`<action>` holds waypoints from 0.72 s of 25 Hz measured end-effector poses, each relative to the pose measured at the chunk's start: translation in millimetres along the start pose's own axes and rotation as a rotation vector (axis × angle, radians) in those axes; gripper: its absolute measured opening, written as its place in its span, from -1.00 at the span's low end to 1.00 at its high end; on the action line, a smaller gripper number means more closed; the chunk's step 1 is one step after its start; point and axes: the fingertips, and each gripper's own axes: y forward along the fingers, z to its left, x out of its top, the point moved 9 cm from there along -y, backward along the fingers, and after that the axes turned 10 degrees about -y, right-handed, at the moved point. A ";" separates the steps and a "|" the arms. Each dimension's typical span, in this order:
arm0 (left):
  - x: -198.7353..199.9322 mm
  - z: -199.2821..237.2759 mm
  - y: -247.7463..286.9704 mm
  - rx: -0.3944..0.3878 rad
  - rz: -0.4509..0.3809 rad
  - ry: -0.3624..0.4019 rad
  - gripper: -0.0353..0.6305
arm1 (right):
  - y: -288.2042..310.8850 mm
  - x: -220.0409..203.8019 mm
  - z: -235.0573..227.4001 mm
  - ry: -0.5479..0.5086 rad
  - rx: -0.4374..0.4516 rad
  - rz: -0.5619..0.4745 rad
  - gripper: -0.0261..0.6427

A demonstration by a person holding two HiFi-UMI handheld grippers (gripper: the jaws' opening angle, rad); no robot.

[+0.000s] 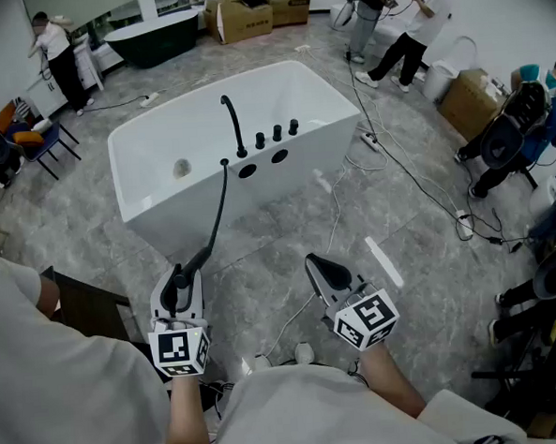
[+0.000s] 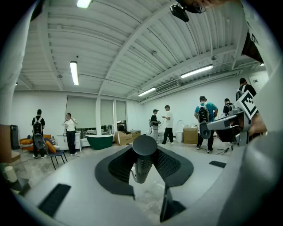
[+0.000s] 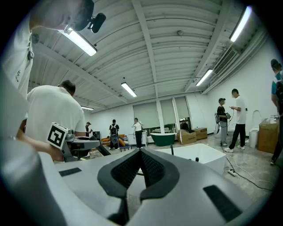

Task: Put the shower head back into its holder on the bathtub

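Note:
The white bathtub [image 1: 160,144] stands on the grey floor ahead of me, and it also shows in the right gripper view as the bathtub [image 3: 201,154]. On its near deck are a black spout [image 1: 233,123], three knobs [image 1: 276,133] and two round holes [image 1: 247,170]. A black hose [image 1: 216,211] runs from the deck down to the black shower head [image 2: 144,155]. My left gripper [image 1: 180,275] is shut on its handle, low and short of the tub. To its right, my right gripper [image 1: 326,268] is shut with nothing in it, and its pads [image 3: 152,170] meet at the tips.
Cables [image 1: 416,175] trail over the floor right of the tub. Several people stand at the back and right. Cardboard boxes [image 1: 239,18] and a dark green tub [image 1: 159,38] sit at the far end. A chair [image 1: 38,142] is at the left.

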 end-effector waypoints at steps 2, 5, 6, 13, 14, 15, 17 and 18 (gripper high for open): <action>1.3 3.6 -2.6 -0.005 -0.001 0.005 -0.46 | 0.0 1.2 4.8 0.000 -0.007 0.001 -0.87; 3.3 7.5 -4.0 -0.014 -0.003 0.009 -0.46 | 0.6 3.2 10.1 -0.004 -0.014 0.005 -0.87; 3.5 8.1 -4.3 -0.017 -0.004 0.008 -0.46 | 0.2 3.6 12.0 -0.006 -0.017 0.007 -0.87; 2.3 13.7 -7.0 -0.046 -0.009 0.001 -0.46 | 0.9 3.6 29.0 0.019 -0.011 -0.003 -0.87; 2.5 15.0 -6.7 -0.051 -0.010 0.002 -0.46 | 1.7 4.2 31.1 0.021 -0.011 -0.004 -0.87; 2.5 16.5 -6.4 -0.057 -0.010 0.003 -0.47 | 2.5 5.1 33.3 0.020 -0.013 -0.004 -0.87; 1.8 20.0 -6.4 -0.065 -0.009 0.005 -0.46 | 3.9 6.9 37.8 0.017 -0.021 -0.004 -0.87; 1.2 21.7 -6.5 -0.068 -0.008 0.004 -0.46 | 4.4 7.7 40.0 0.017 -0.026 -0.005 -0.87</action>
